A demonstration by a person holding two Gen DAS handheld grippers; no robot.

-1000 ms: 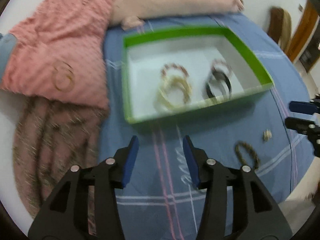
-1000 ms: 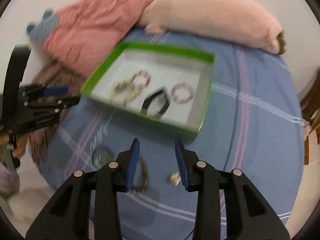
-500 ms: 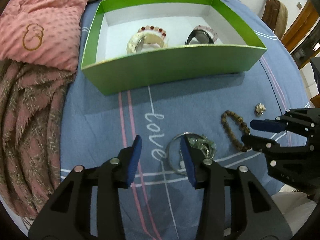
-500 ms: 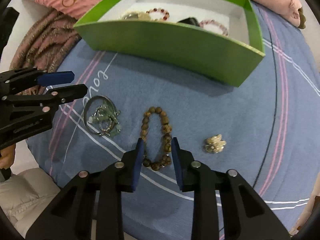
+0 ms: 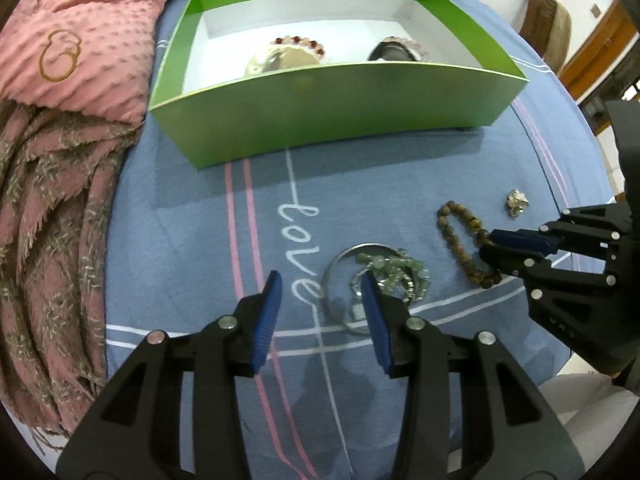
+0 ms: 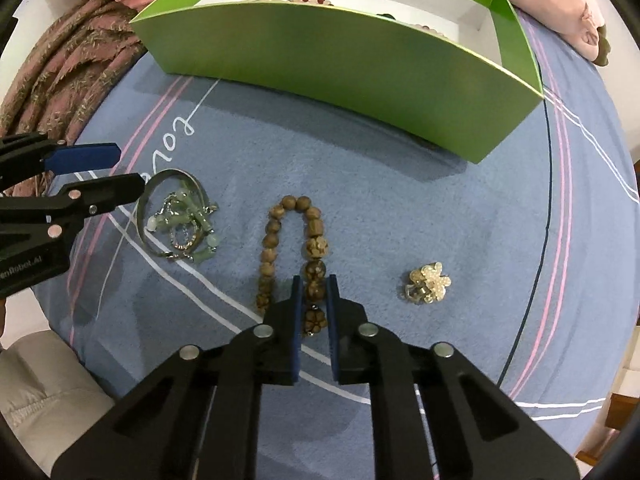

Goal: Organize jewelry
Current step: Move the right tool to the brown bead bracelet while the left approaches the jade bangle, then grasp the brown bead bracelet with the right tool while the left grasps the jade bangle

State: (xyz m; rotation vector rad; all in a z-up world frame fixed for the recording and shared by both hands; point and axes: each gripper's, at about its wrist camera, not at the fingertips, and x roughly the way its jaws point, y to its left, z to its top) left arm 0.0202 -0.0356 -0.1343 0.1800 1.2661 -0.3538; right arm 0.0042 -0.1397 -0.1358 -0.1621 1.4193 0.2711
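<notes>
Right wrist: tongs (image 6: 313, 286) around bracelet (image 6: 312, 236).

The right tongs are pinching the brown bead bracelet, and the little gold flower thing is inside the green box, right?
Not quite. The right tongs do pinch the brown bead bracelet, but the little gold flower piece is not in the green box. The right wrist view shows it lying on the blue cloth, to the right of the bracelet.

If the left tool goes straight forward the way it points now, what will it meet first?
Probably the bedsheet, near the word "love". The silver bangle lies by the left tool's right finger, slightly off line. Further ahead stands the green box. Depth is unclear.
</notes>
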